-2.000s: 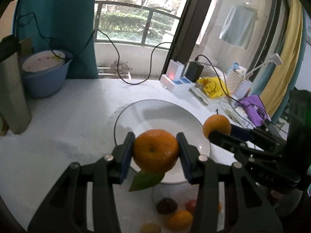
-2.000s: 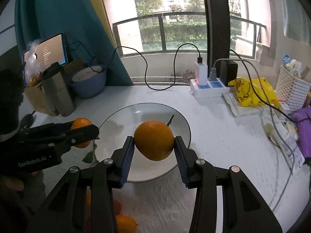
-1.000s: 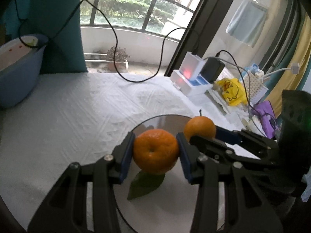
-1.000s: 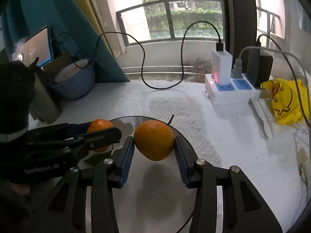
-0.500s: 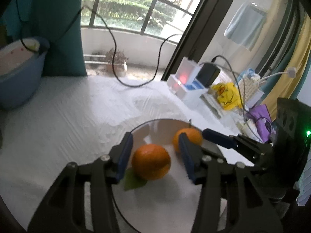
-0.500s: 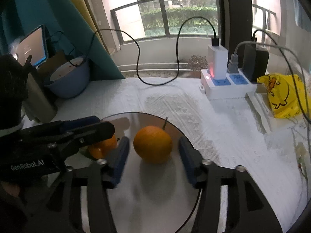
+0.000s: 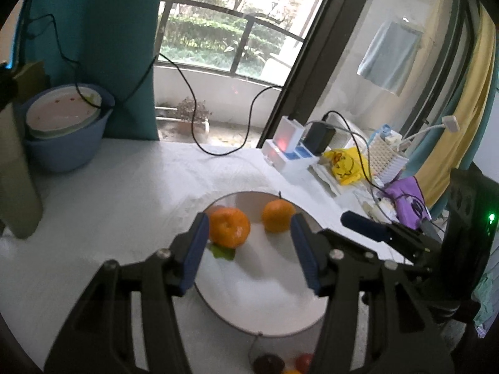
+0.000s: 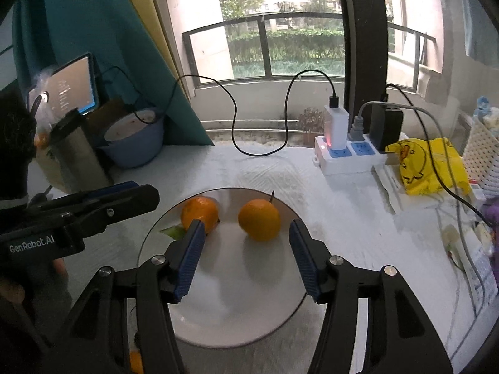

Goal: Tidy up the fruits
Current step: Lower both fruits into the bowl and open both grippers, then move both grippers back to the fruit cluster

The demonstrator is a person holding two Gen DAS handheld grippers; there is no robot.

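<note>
Two oranges sit on the white plate, both toward its far rim. The leafed orange lies on the left part of the plate with a green leaf tucked under its near side; the stemmed orange lies beside it to the right, a short dark stem poking up from its top. They are near each other but not touching.

The left gripper hangs above the near half of the plate with its jaws spread and nothing between the blue pads; the leafed orange sits just beyond its left pad, apart from it. Its jaws have just been opening. The right gripper is likewise released and empty, the stemmed orange resting on the plate ahead of its pads; its jaws also opened within the last second but now look settled.

As things to handle, these fruits look firm under a slightly yielding peel, light, round and prone to roll on the smooth glazed plate. A grip across the widest middle, pads on opposite sides, would seem safest; squeezing at stem or leaf would likely slip or tear. More fruit, dark and red pieces, shows at the plate's near edge, off the plate, so the sorting seems only partly done. A blue basin stands well beyond the plate, to its left.
</note>
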